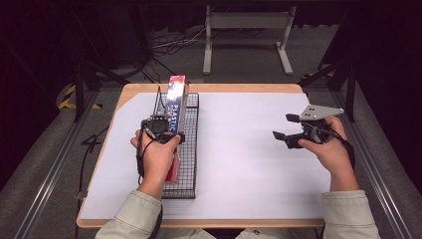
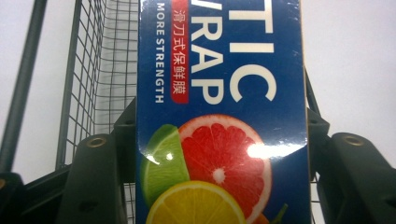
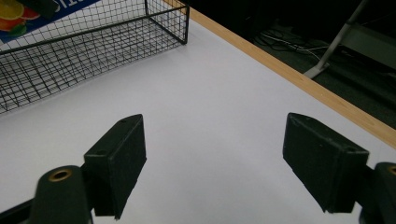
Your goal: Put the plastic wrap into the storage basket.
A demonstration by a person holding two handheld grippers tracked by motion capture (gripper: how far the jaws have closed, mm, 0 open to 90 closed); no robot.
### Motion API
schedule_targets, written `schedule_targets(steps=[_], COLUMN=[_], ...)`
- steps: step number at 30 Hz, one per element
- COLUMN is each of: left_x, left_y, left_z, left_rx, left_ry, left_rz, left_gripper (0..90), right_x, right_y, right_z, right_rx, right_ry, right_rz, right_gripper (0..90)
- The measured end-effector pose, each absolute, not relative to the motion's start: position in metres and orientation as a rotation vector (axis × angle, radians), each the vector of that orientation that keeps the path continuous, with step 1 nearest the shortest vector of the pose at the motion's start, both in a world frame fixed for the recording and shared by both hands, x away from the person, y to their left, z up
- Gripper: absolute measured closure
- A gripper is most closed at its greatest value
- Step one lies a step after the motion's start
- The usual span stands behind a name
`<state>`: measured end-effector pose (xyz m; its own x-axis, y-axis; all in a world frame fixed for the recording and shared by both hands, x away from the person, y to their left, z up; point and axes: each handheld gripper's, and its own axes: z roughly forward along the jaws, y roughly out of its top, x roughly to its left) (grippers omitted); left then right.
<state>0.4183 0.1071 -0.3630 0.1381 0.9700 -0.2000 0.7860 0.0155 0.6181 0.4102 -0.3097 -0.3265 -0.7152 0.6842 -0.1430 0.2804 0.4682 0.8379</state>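
Box: one plastic wrap box (image 1: pixel 175 102), long and tilted, far end raised above the wire basket (image 1: pixel 191 149), near end inside it.
Handling: likely light, stiff cardboard, glossy and slippery; best gripped across its narrow width.
Left tongs (image 1: pixel 161 133): clamped on the box's sides.
Right tongs (image 1: pixel 291 130): wide apart, empty, well right of the basket.
Count: one box, one basket, on the counter (image 1: pixel 249 164).

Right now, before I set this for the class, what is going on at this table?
A person sits at a table covered in white, holding a tool in each hand. The left tool is shut on a long blue plastic wrap box, which is tilted up over a black wire basket. The right tool is open and holds nothing, off to the right above the bare surface.
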Motion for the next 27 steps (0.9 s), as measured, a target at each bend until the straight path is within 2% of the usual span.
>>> schedule_targets(steps=[17,27], left_x=[0.424,0.425], left_y=[0.107,0.102], left_z=[-0.390,-0.394], left_rx=[1.866,1.891], left_ry=[1.774,1.812], left_rz=[0.309,0.318], left_gripper=[39.1,38.7], right_x=[0.411,0.408], right_y=[-0.307,-0.309], right_z=[-0.327,-0.325], right_rx=[0.794,0.783], right_ry=[2.264,2.256], right_rz=[1.186,1.202], right_gripper=[21.5,21.5])
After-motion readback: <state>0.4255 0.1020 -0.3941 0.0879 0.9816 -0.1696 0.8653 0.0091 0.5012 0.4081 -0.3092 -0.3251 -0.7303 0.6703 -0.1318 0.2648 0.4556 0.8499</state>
